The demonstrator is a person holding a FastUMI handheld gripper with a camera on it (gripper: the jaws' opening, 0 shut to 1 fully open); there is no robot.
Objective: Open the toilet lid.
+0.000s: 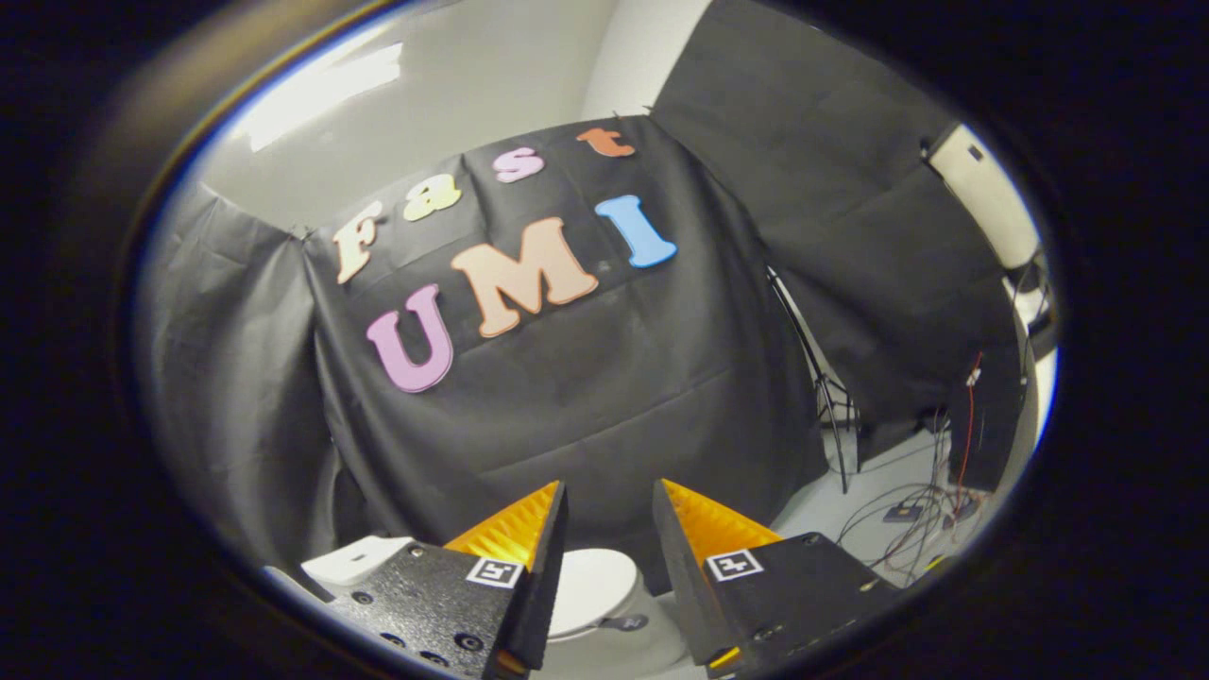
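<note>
My gripper [609, 491] hovers, fingers parted, holding nothing, above toilet lid [590, 586] lying closed at 6 o'clock between them. I see risks: smooth lid rim slipping off fingers on lift; cables [907, 515] on floor at 4 o'clock snagging.

Gripper: I see my handheld two-finger gripper [609, 496], a wedge-shaped finger on each side of a gap.
Finger faces: ribbed with fine ridges.
Finger mounts: flat black speckled plates.
Markings: one square black-and-white tag on each mount.
Fasteners: several round dark screws in the left plate.
</note>
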